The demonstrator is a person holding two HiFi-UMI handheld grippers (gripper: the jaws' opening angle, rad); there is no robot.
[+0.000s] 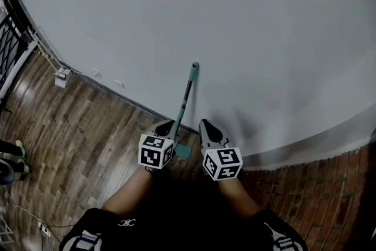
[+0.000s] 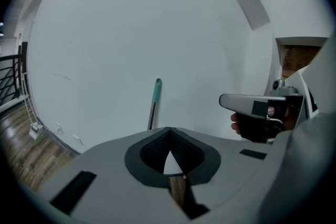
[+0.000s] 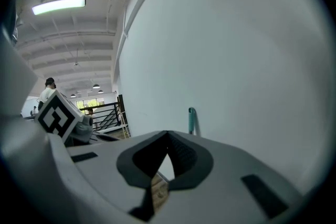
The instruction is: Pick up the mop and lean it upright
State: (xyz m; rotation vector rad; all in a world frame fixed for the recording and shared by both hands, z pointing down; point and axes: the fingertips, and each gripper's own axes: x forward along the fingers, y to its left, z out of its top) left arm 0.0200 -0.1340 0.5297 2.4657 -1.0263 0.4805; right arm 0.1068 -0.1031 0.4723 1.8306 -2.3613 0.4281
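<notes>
The mop leans upright against the white wall (image 1: 235,20), free of both grippers. Its teal grip (image 1: 193,70) is at the top, the dark shaft runs down, and the teal head (image 1: 183,151) rests on the floor. My left gripper (image 1: 165,128) is just left of the shaft's lower part and my right gripper (image 1: 207,128) just right of it. Both have their jaws shut with nothing between them. The mop handle (image 2: 156,93) shows ahead in the left gripper view, with the right gripper (image 2: 247,103) off to the right. The handle (image 3: 191,120) also rises above the jaws in the right gripper view.
Wooden floor (image 1: 70,132) runs along the wall's base, with reddish brick floor (image 1: 329,185) at the right. A black railing (image 1: 12,44) stands far left. A small white box (image 1: 61,76) sits at the wall base. Someone's feet (image 1: 14,156) are at the left edge.
</notes>
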